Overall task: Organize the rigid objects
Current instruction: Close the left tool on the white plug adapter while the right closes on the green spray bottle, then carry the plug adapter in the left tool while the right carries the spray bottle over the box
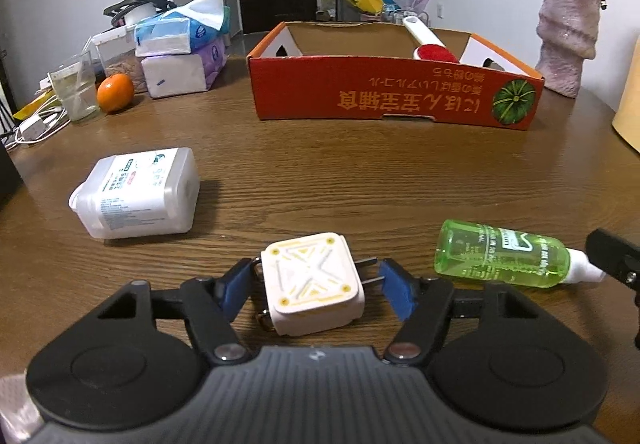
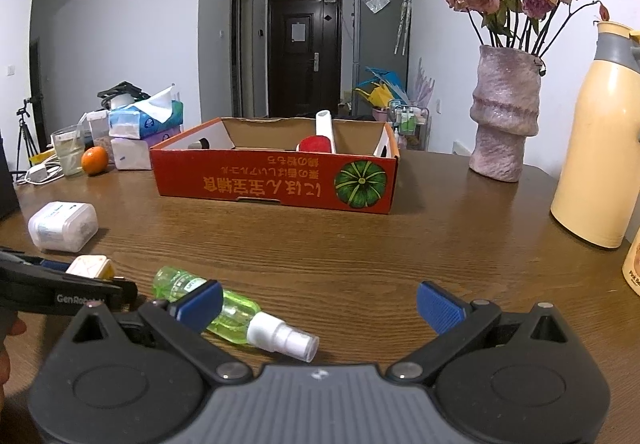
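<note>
While the charger (image 1: 312, 284) lies on the table (image 1: 360, 184), the left gripper (image 1: 316, 290) brackets it, unclenched.

Its blue pads (image 1: 394, 294) flank the white block, apparently not yet touching; the prongs point at the right pad. This looks like the grasp step: next, close squarely on the body, then carry it to the red box (image 1: 396, 92). Just beside it lies the green bottle (image 2: 208, 308), at the spread-open, empty right gripper (image 2: 318, 306). A white container (image 1: 138, 192) waits further left.
</note>
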Demonstrator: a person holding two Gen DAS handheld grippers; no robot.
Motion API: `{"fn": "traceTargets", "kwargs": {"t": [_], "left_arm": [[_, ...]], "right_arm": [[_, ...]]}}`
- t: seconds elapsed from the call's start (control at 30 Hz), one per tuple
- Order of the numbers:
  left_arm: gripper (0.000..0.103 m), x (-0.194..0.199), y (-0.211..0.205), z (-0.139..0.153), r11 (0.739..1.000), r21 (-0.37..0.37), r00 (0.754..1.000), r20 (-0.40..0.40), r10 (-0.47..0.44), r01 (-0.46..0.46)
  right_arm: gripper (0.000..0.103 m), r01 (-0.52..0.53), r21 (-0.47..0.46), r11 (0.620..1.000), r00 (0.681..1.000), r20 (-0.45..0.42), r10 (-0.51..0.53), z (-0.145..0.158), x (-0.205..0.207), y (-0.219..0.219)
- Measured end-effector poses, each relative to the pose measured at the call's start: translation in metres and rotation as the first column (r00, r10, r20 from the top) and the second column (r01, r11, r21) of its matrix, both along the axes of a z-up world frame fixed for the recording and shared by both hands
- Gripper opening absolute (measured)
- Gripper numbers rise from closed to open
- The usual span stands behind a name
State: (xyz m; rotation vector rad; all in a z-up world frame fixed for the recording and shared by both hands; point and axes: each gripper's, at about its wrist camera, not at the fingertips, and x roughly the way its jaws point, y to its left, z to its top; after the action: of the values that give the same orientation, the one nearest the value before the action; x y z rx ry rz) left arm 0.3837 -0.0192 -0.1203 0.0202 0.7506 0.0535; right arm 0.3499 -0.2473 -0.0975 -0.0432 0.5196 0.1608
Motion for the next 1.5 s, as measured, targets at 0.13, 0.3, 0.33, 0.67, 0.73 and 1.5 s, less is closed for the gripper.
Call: {"fn": "traceTargets", "kwargs": {"t": [0.13,0.3,0.33,0.67,0.73,1.5], "left_arm": [[0.07,-0.004,0.001,0.006,1.0,-0.007,1.0,0.025,-0.01,0.01],[0.07,-0.009,0.005,0.014,1.0,-0.017,0.998,0.056,-0.013,0.014],[0.07,-0.01,0.005,0.016,1.0,-0.018,0.998,0.064,-0.014,0.015],[0.07,-0.021,0.014,0.03,0.999,-0.026,0.992,0.125,-0.019,0.023],[0.07,-0.022,0.016,0.031,0.999,-0.029,0.992,0.127,-0.018,0.022],[0.07,-0.025,0.022,0.034,0.999,-0.038,0.989,0.143,-0.023,0.029]], "right_arm": [[0.103,-0.012,0.004,1.0,1.0,0.002,0.012,-0.001,0.0,0.001],[0.103,-0.031,-0.005,1.0,0.999,-0.007,0.031,-0.004,0.001,0.005],[0.103,-0.036,-0.009,0.999,0.999,-0.011,0.036,-0.005,0.002,0.006],[0.103,-0.117,-0.069,0.991,0.992,-0.049,0.113,-0.017,0.01,0.03],[0.103,-0.134,-0.088,0.987,0.99,-0.062,0.129,-0.02,0.016,0.037],[0.03,-0.256,-0.045,0.966,0.959,-0.133,0.249,-0.025,0.027,0.079]]}}
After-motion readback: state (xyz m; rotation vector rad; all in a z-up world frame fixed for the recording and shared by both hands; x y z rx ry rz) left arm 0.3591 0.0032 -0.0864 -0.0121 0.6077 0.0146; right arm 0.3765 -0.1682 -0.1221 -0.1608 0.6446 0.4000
